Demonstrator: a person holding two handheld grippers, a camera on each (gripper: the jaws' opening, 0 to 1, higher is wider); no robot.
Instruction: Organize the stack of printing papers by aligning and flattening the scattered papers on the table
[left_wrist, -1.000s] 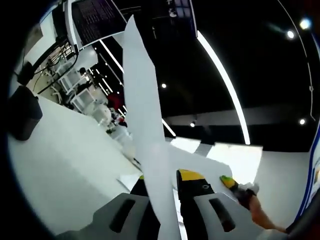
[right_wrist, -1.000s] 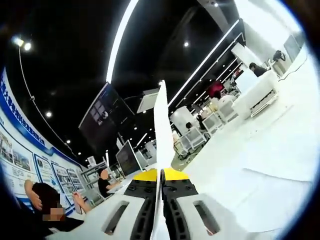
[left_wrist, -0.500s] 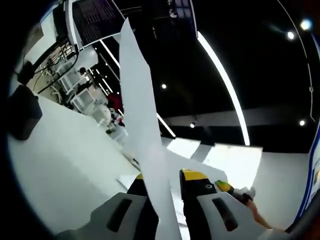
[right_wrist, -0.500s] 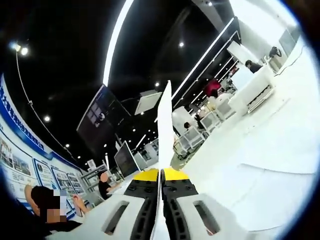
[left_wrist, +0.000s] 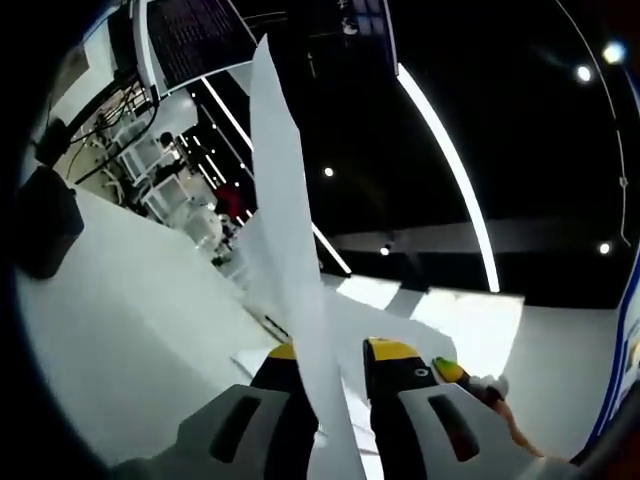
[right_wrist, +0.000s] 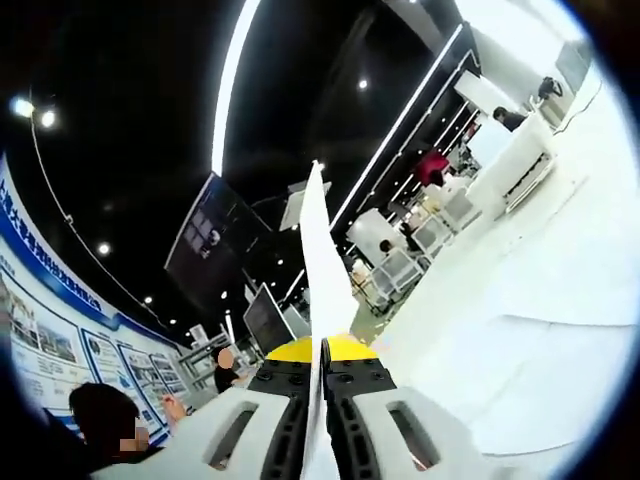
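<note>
Two grippers are each pinching white printing paper edge-on. In the left gripper view, the left gripper (left_wrist: 332, 352) is standing with its yellow-tipped jaws only slightly apart, a tall sheet of paper (left_wrist: 285, 230) running up between them and rising as a narrow white blade toward the top of the view; the jaws are clamping it near its lower end. In the right gripper view, the right gripper (right_wrist: 321, 349) is pressing its yellow-tipped jaws nearly together on a thin paper edge (right_wrist: 318, 270) that is climbing from between the tips as a slim white sliver. Both cameras are looking steeply upward, so the grippers are being held with their jaws pointing up and away from the table (left_wrist: 130, 310). At the lower right of the left gripper view, the other gripper's yellow-green tip (left_wrist: 447, 369) is showing with part of the person's hand (left_wrist: 510, 425) behind it, close beside the left gripper. More loose sheets (left_wrist: 350, 310) are lying on the white tabletop beyond the jaws, and a dark object (left_wrist: 45, 222) is sitting on the table at the left edge. In the right gripper view a flat sheet (right_wrist: 560, 370) is resting on the white surface to the right, and seated people (right_wrist: 105, 420) are showing at the lower left under wall posters (right_wrist: 60, 340).
</note>
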